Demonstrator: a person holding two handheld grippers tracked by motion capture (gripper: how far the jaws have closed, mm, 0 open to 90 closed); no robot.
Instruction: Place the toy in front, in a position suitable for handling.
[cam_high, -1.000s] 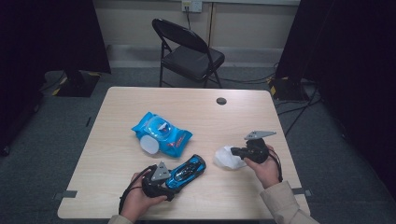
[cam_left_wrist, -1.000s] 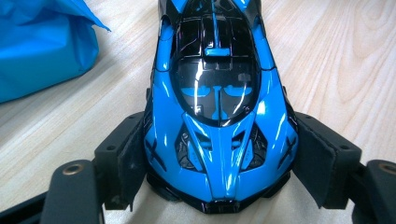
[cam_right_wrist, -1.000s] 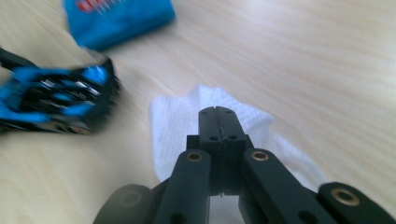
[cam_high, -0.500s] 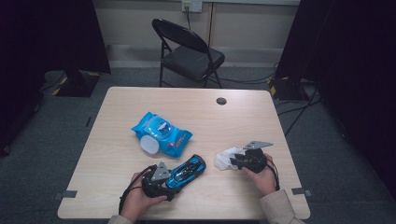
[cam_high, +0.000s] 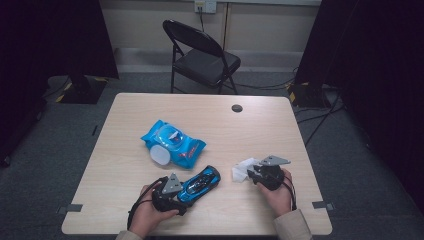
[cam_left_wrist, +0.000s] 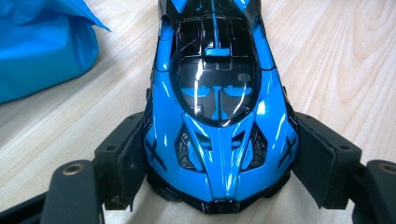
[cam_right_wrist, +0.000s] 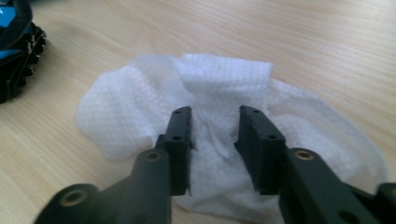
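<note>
- My left gripper (cam_left_wrist: 219, 186) fingers (cam_left_wrist: 126, 158) pinch the blue toy car (cam_left_wrist: 217, 107) near the counter's (cam_high: 270, 125) near edge.
- My right gripper (cam_right_wrist: 215, 140) fingers, having just been closing, stand spread around a fold of the white wipe (cam_right_wrist: 224, 88), lying toward the near right corner.

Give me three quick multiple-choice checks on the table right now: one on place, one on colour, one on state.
1. Where does the white wipe lie?
A. on the wipes pack
B. on the table by the right gripper
C. on the chair

2. What colour is the toy car?
A. red
B. white
C. blue and black

3. What is the left gripper doing?
A. clamping the car
B. holding the wipe
C. hanging open over bare table

Key: B, the wipe rests on wood at that gripper's jaws; C, glossy blue body; A, both pads press its sides.
</note>
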